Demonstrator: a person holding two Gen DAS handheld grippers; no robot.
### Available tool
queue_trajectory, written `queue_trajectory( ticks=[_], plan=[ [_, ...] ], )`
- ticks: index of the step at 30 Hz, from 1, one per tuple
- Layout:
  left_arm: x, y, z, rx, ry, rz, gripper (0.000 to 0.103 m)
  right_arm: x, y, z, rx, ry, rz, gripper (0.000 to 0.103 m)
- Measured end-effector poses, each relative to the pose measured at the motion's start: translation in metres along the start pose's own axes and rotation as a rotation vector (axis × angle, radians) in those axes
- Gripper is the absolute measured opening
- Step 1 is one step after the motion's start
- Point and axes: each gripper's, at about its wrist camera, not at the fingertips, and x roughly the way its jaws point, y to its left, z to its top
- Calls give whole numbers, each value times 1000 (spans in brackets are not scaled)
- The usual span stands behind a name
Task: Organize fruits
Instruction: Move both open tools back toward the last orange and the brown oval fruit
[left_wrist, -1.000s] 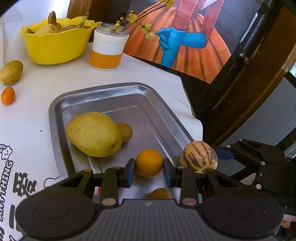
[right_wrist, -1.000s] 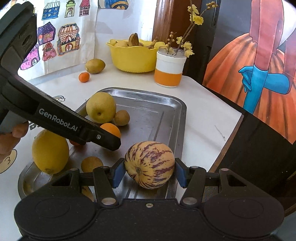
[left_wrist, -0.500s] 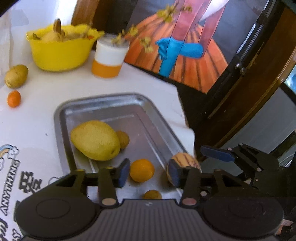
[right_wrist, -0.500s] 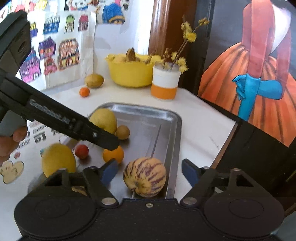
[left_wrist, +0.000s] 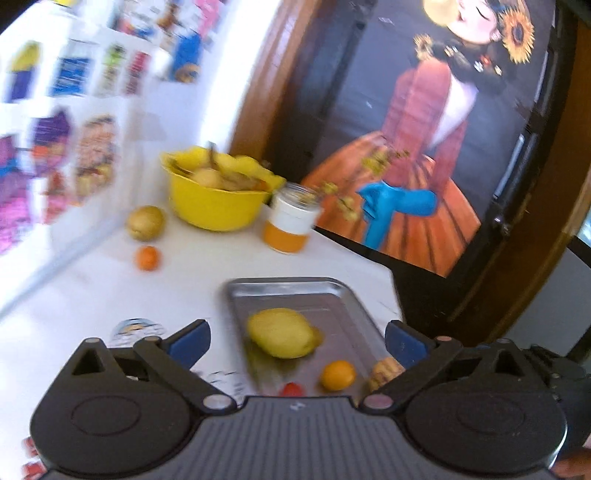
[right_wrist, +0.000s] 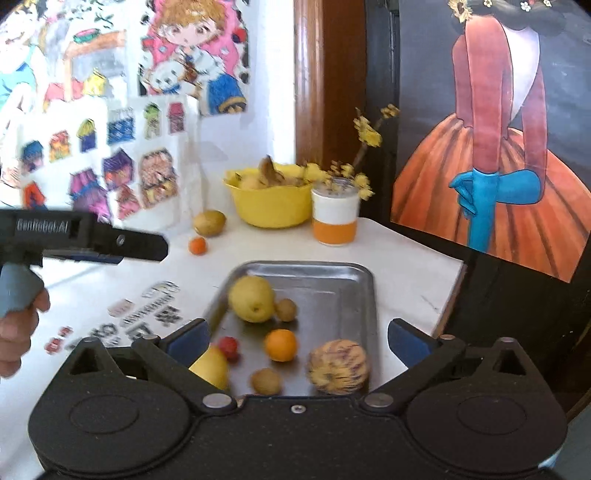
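On the white table (right_wrist: 399, 254) by the painted wall, the tray (right_wrist: 365, 295) at lower centre holds the fruit, and with both the left gripper (left_wrist: 297, 338) and right gripper (right_wrist: 298, 338) wide and empty, I'd worry the striped melon (right_wrist: 338, 367) beside the rim rolls off.
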Motion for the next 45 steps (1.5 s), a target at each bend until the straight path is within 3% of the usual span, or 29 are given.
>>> queue_trajectory(
  ticks=[4,10,17,22,29,35,40,45],
  plan=[
    [-44,22,-11,-29,-46,84,102,-19,29,-2,-19,-39,55,102],
    [-133,59,-37,-93,-94,306,103,-44,90,-21,-111,-152,176,102],
    [-234,83,-81,-167,-183,547,103,-37,134,-26,-112,17,400,102],
    [-274,101,-102,-237,-204,624,103,-41,165,-30,-154,43,437,102],
    [-290,131,-114,-312,-204,658,103,-40,193,-25,-131,44,490,102],
    [-277,148,-106,-298,-163,629,103,-36,202,-17,-113,41,435,102],
    [-244,152,-85,-234,-119,527,103,-47,191,-8,-86,-9,341,102],
    [-184,148,-57,-162,-79,386,103,-64,172,3,-116,-32,175,102]
  ],
)
